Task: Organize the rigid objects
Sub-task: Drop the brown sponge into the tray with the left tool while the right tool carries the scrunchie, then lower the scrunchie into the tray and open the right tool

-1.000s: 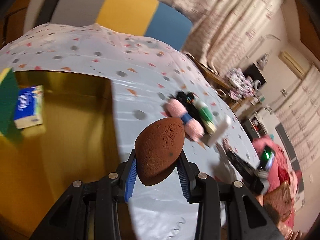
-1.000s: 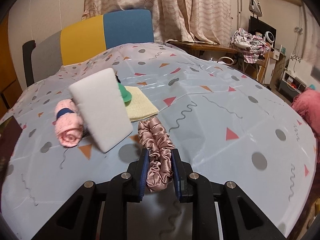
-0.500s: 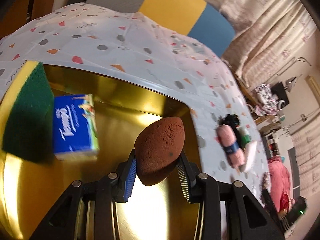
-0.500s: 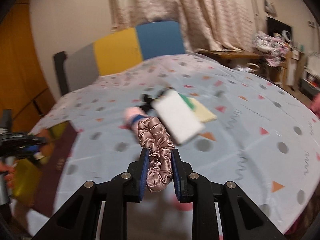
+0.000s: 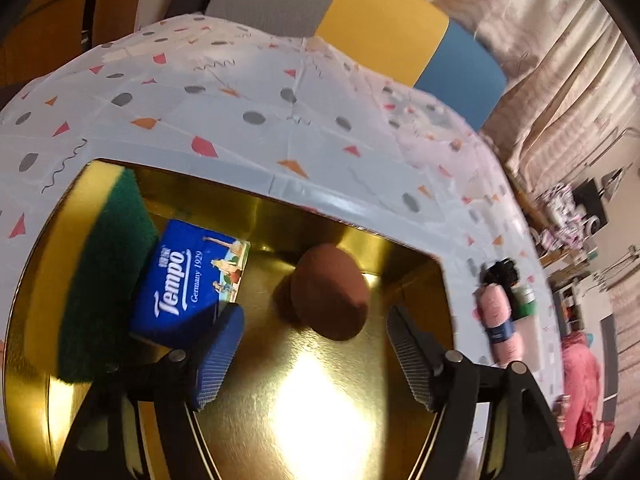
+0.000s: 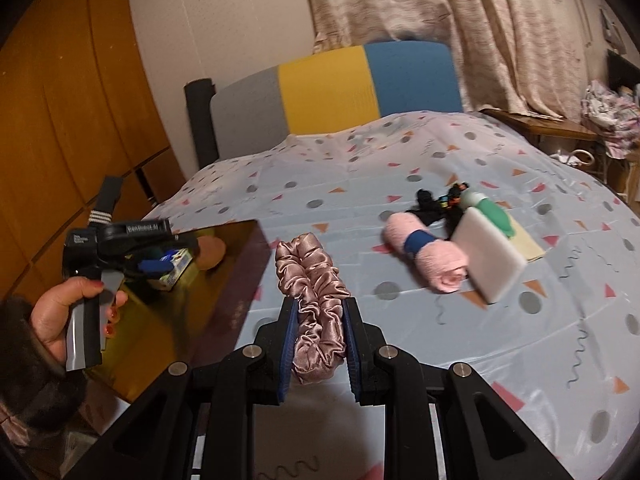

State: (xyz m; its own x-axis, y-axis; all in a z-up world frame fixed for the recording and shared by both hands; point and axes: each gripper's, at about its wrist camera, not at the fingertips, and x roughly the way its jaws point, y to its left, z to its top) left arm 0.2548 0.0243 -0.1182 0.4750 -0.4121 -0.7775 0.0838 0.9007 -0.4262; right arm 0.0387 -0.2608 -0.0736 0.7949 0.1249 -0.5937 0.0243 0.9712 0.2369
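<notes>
My left gripper [image 5: 314,322] is open over the gold tray [image 5: 320,400]. A brown egg-shaped sponge [image 5: 330,294] lies free on the tray between the fingers. A blue Tempo tissue pack [image 5: 188,280] and a green-yellow scouring sponge [image 5: 104,272] lie in the tray to the left. My right gripper [image 6: 320,316] is shut on a pink satin scrunchie [image 6: 312,280] above the patterned tablecloth, just right of the tray [image 6: 168,320]. The left gripper [image 6: 152,266] also shows in the right wrist view.
On the cloth to the right lie a rolled pink towel [image 6: 428,256], a white foam block [image 6: 490,258], a black tangle [image 6: 434,202], a green item [image 6: 494,210] and a yellow cloth [image 6: 528,244]. A grey-yellow-blue chair back [image 6: 340,88] stands behind the table.
My left gripper opened and let the brown sponge go onto the tray. My right gripper carried the scrunchie left, toward the tray.
</notes>
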